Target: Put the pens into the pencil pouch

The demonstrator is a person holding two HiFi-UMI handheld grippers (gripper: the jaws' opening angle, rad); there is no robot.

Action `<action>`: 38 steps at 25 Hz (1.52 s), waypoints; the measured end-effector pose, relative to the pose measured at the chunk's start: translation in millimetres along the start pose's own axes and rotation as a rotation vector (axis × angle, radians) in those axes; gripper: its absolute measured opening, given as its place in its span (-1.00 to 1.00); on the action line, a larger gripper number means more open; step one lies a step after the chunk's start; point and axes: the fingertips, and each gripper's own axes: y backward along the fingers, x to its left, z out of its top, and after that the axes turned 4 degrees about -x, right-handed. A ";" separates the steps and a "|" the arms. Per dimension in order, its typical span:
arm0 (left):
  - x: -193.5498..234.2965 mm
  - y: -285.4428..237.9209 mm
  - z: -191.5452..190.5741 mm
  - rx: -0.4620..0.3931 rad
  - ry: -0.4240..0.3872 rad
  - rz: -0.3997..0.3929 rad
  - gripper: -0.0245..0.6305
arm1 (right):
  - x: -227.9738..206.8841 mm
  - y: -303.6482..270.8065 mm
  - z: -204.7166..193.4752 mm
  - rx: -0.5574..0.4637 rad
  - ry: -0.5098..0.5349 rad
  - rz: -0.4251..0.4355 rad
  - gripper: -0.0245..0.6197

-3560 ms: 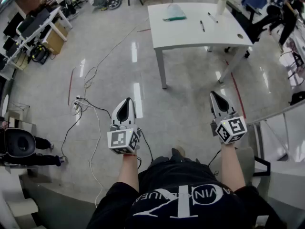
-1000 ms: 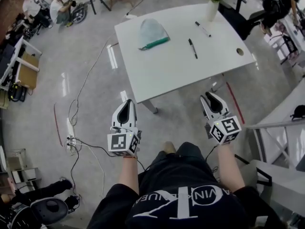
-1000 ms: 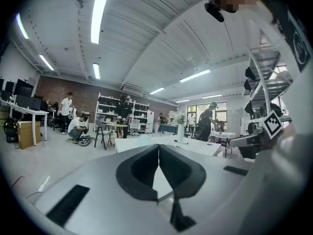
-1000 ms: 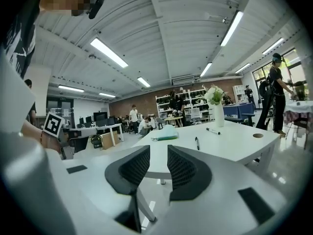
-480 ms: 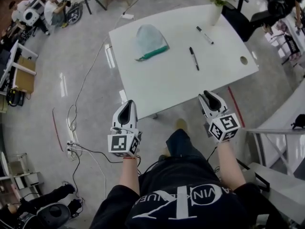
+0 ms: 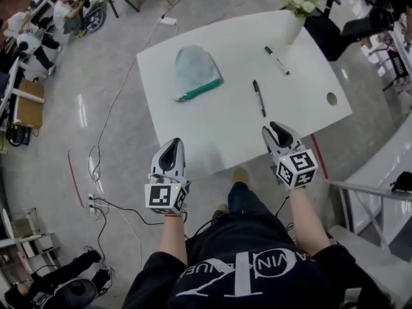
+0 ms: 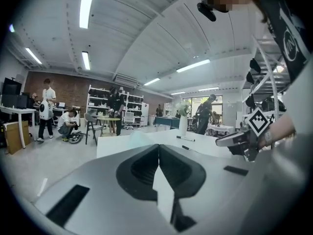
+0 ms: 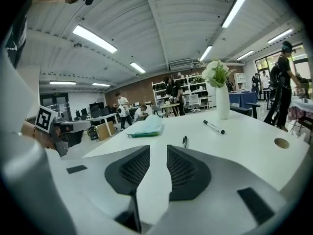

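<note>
your left gripper [image 6: 172, 150] sits at the near edge of the white table [image 6: 219, 131], jaws pressed together and empty. your right gripper [image 6: 275, 132] is over the table, jaws apart with nothing between them. beyond lie the pencil pouch [image 6: 195, 69], a black pen [image 6: 259, 98] and a white pen [image 6: 277, 60].

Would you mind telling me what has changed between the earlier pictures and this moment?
The person has walked up to the white table, once far off; the left gripper and right gripper are now at its near edge. Nothing was grasped or released. Unchanged: left jaws together, right jaws apart, both empty; the pencil pouch, the black pen, the white pen and the vase keep their places on the table.
</note>
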 end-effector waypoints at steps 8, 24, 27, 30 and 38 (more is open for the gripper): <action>-0.2 -42.3 -5.2 0.045 0.004 0.011 -0.91 | -32.2 -33.3 -9.9 0.113 0.020 0.004 -0.58; 5.2 -73.0 -29.6 0.101 -0.002 0.049 -0.91 | -64.9 -93.5 -31.2 0.298 0.032 -0.017 -0.48; 11.4 -75.7 -29.0 0.103 -0.001 0.043 -0.91 | -62.3 -97.1 -35.3 0.340 0.057 -0.042 -0.49; 17.1 -85.8 -32.2 0.109 0.001 0.019 -0.91 | -62.2 -98.2 -38.9 0.370 0.103 -0.061 -0.50; 38.1 -107.7 -32.2 0.109 0.008 -0.018 -0.91 | -60.3 -103.1 -44.6 0.415 0.147 -0.086 -0.56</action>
